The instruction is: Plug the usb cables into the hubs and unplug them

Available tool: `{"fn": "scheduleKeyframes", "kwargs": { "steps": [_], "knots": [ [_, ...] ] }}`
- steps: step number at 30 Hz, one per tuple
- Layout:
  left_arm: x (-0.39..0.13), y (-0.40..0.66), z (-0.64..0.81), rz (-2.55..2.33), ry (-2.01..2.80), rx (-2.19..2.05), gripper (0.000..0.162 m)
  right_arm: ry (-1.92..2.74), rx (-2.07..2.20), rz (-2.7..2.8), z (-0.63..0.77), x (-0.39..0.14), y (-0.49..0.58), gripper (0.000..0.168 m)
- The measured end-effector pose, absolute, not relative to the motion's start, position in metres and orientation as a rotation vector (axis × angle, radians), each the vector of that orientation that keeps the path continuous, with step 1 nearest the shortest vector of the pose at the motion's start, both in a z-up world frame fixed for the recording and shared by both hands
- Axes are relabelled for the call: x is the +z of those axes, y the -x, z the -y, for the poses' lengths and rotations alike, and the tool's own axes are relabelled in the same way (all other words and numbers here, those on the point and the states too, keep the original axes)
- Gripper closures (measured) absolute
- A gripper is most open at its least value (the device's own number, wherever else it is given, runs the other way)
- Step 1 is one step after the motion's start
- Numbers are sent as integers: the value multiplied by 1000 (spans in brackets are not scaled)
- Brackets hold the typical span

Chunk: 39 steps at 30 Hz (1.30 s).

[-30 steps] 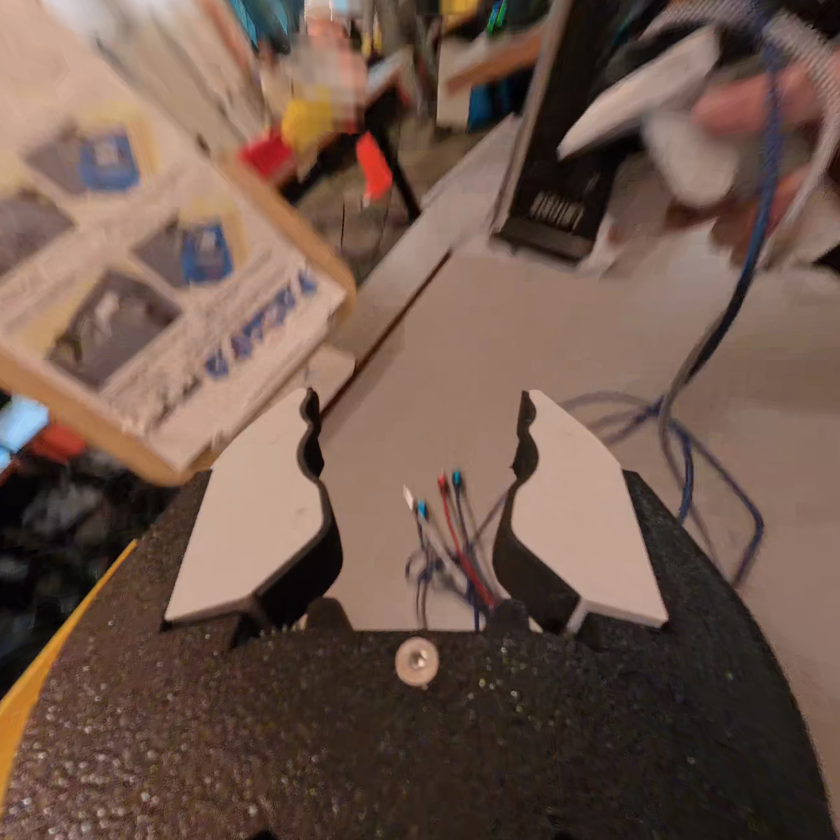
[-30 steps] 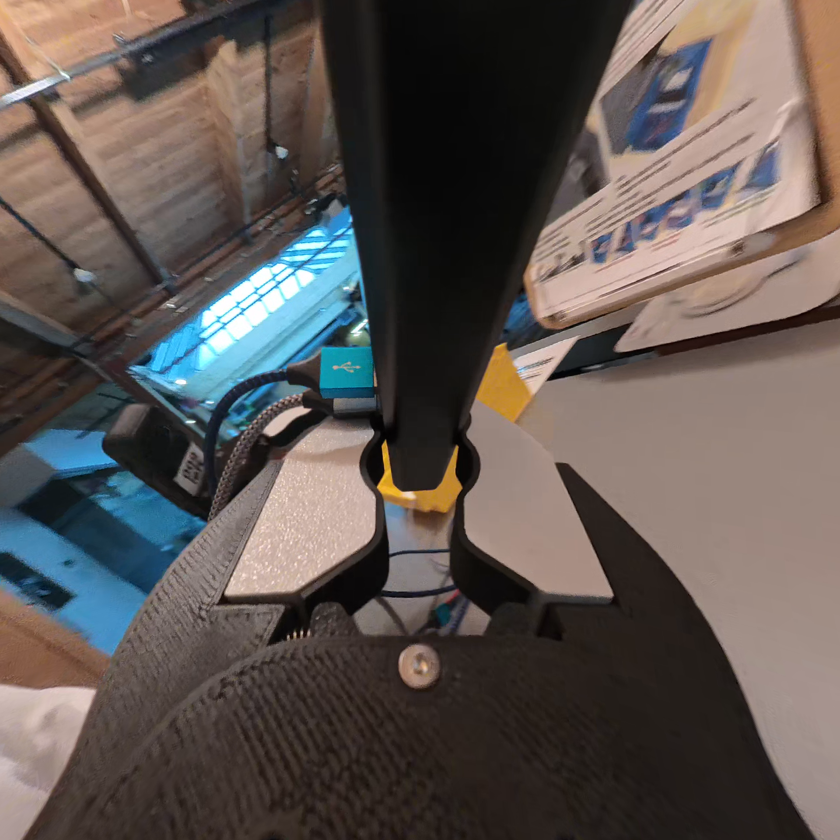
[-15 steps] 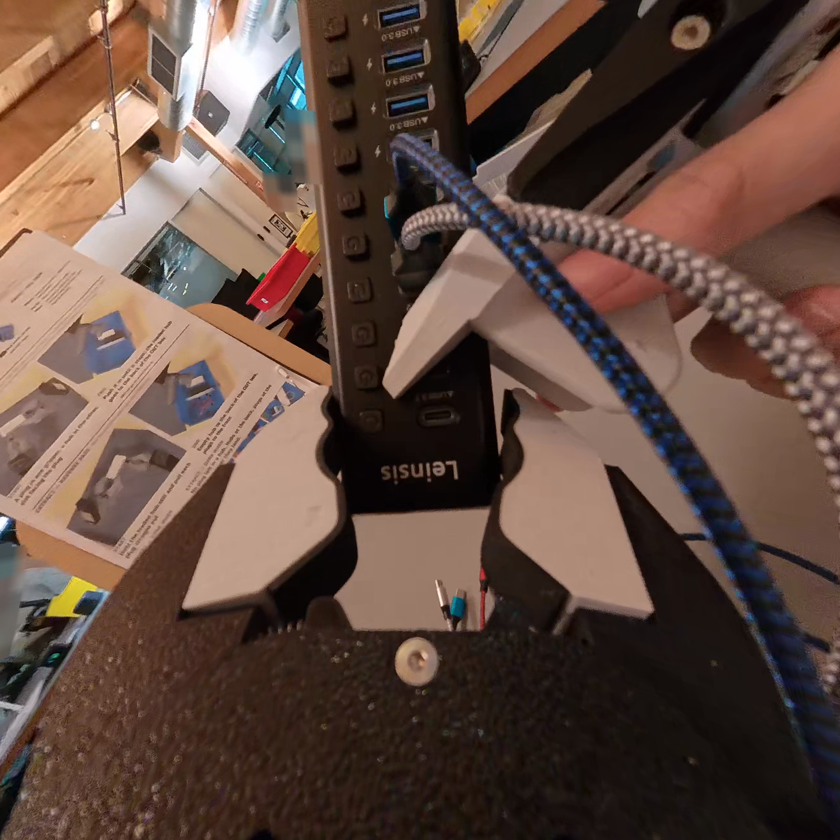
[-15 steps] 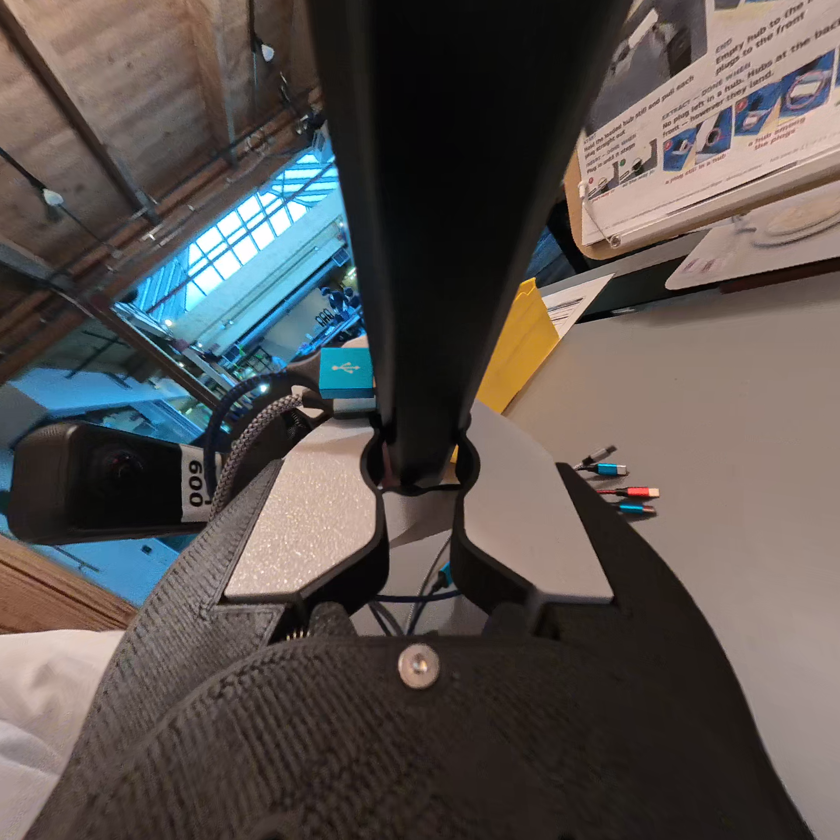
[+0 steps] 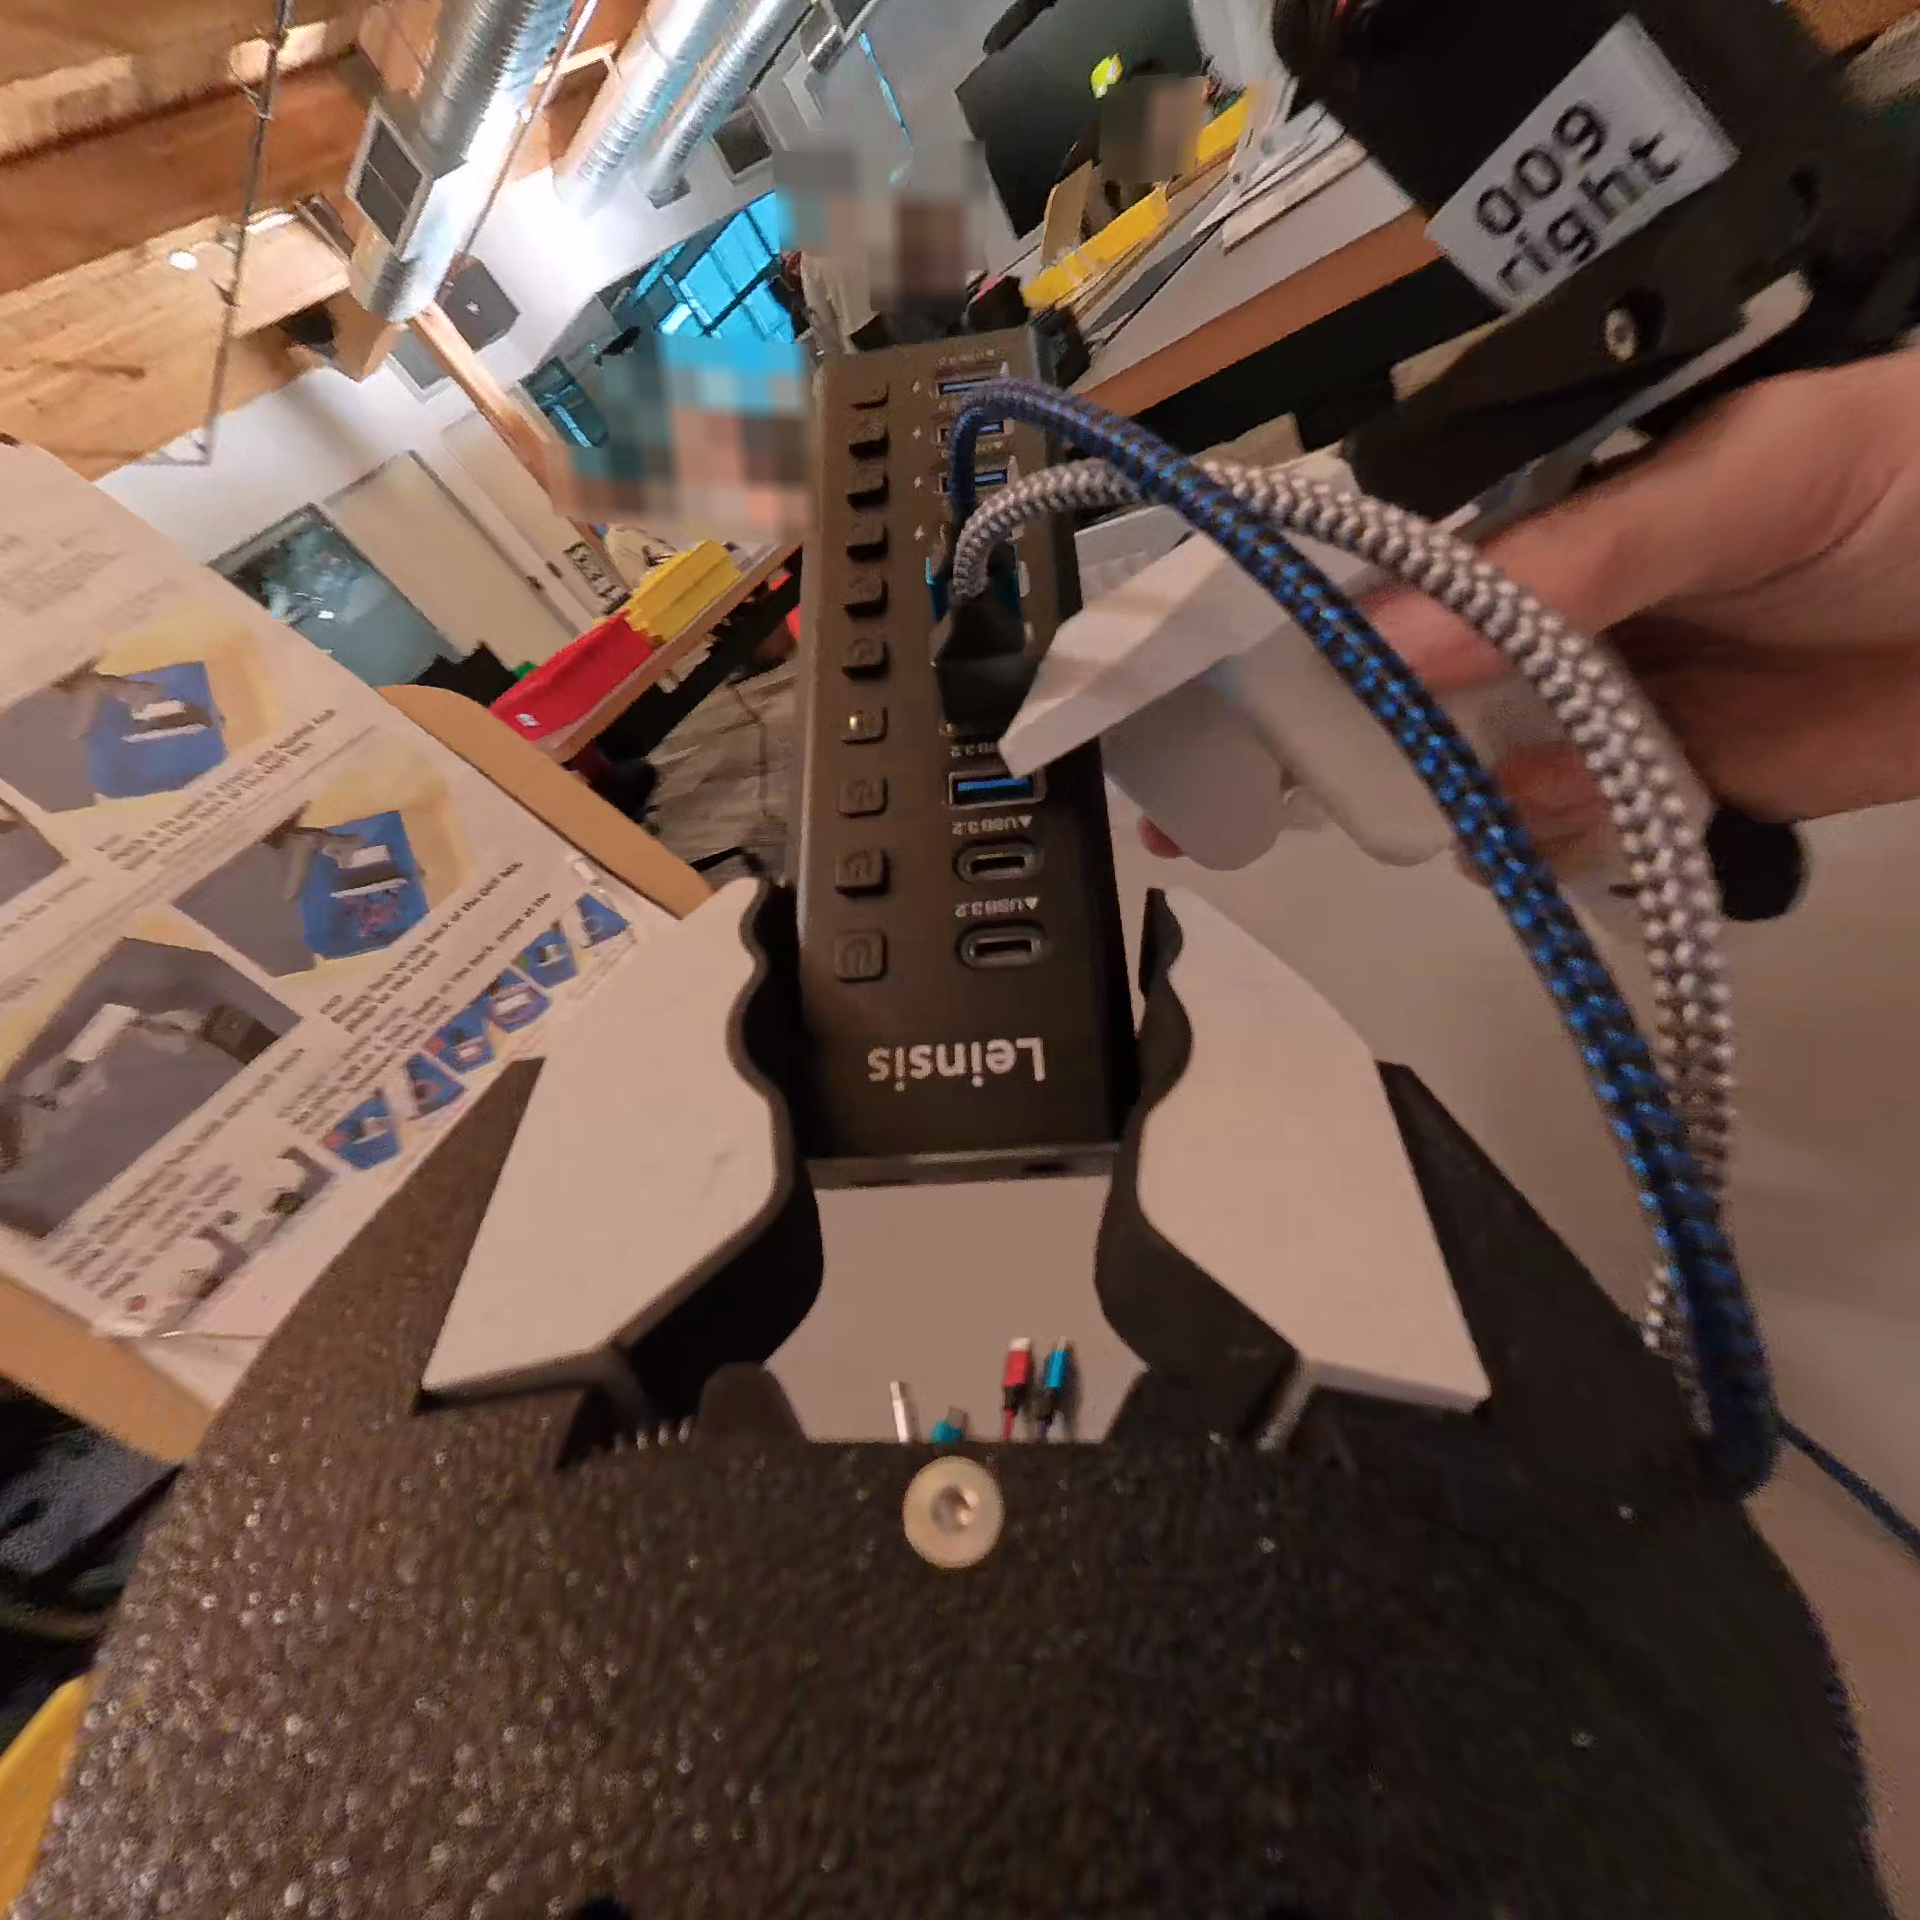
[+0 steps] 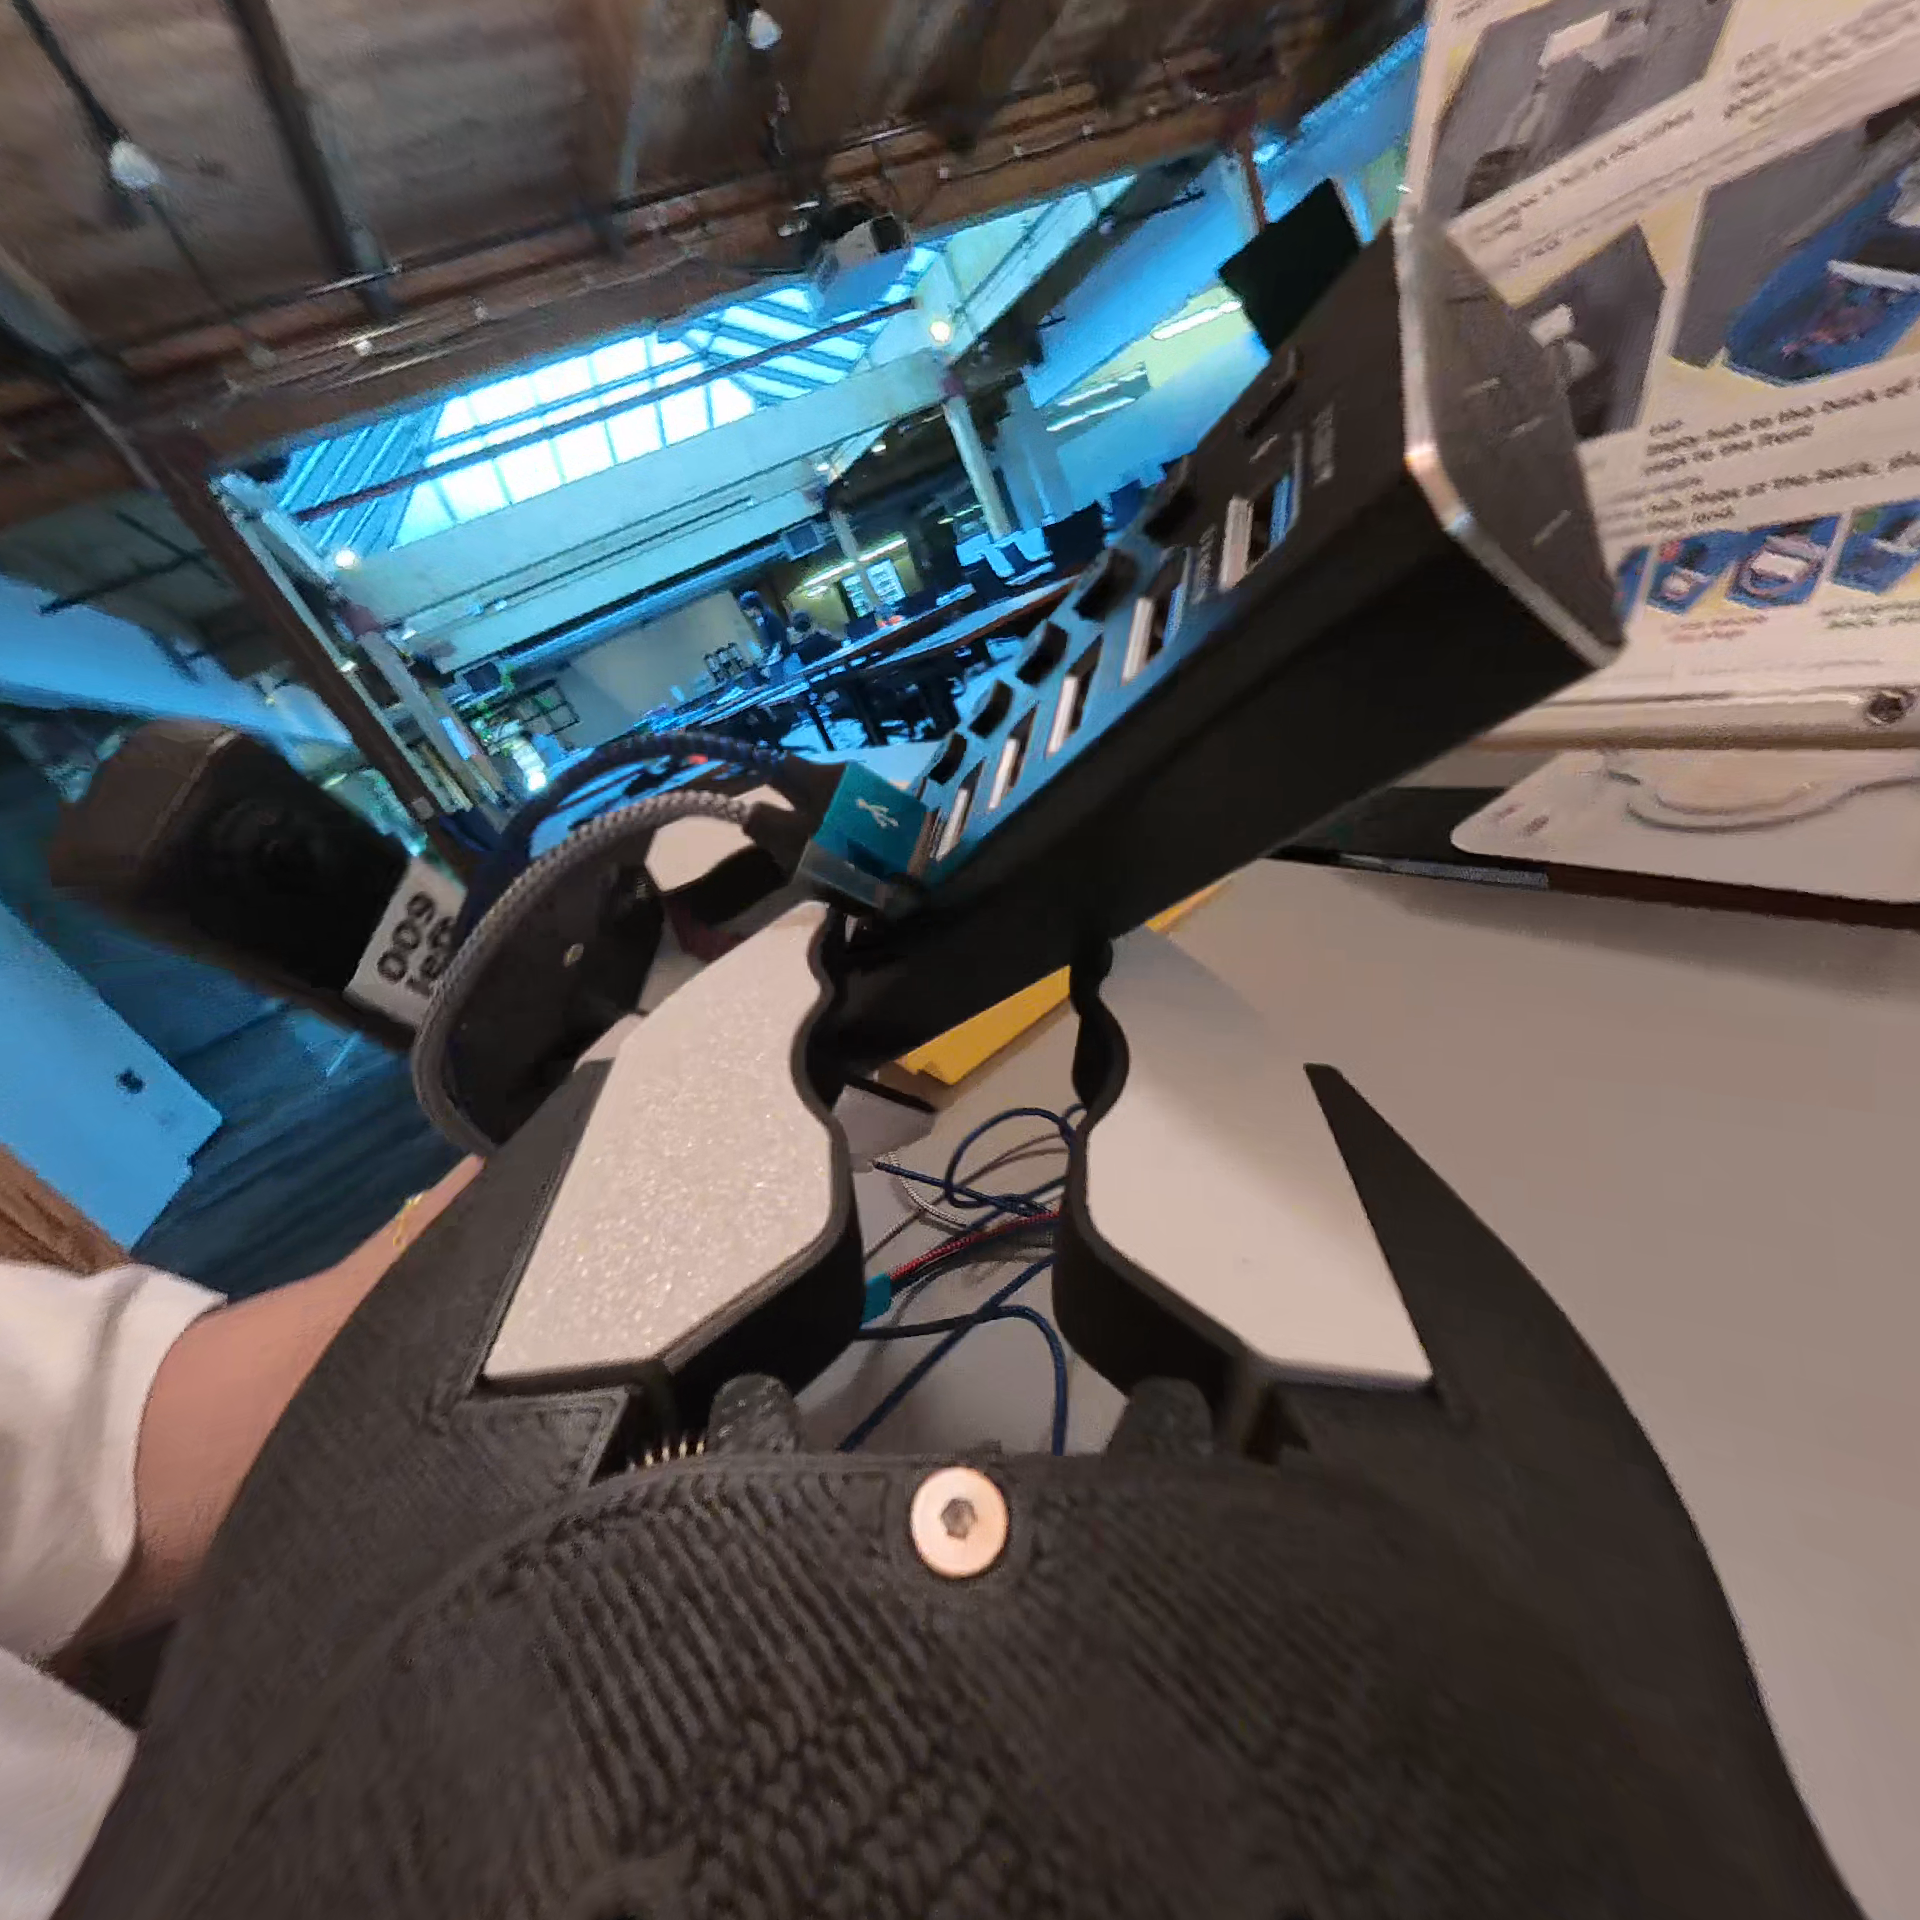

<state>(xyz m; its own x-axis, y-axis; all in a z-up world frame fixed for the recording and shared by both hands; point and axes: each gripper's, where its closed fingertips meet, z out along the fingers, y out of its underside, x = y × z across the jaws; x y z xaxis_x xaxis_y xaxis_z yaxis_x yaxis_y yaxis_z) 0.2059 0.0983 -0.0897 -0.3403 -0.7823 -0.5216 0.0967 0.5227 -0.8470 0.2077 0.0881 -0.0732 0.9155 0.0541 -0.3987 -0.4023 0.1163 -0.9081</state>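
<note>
My left tongs [image 5: 951, 1023] clamp the near end of the black hub [image 5: 940, 831], lifted above the grey surface [image 6: 1558, 1091]. My right tongs [image 6: 951, 997] stand parted around the hub's side, gripping nothing. Two braided cables [image 5: 1455, 748] sit plugged into its ports; loose cables [image 6: 966, 1236] lie below.
</note>
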Motion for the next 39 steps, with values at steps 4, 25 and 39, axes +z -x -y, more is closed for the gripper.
{"fn": "scheduleKeyframes", "kwargs": {
  "steps": [4, 25, 39],
  "knots": [
    [-91, -195, -90, -1755, 599, -1162, 100, 1383, 400, -128, -81, -60, -196, 134],
    [-114, -195, -112, -1949, 922, -1517, 134, 1559, 314, 151, -77, -70, -195, 120],
    [-109, -217, -107, -1724, 766, -897, 134, 1419, 266, -294, -109, -52, -222, 106]
  ]
}}
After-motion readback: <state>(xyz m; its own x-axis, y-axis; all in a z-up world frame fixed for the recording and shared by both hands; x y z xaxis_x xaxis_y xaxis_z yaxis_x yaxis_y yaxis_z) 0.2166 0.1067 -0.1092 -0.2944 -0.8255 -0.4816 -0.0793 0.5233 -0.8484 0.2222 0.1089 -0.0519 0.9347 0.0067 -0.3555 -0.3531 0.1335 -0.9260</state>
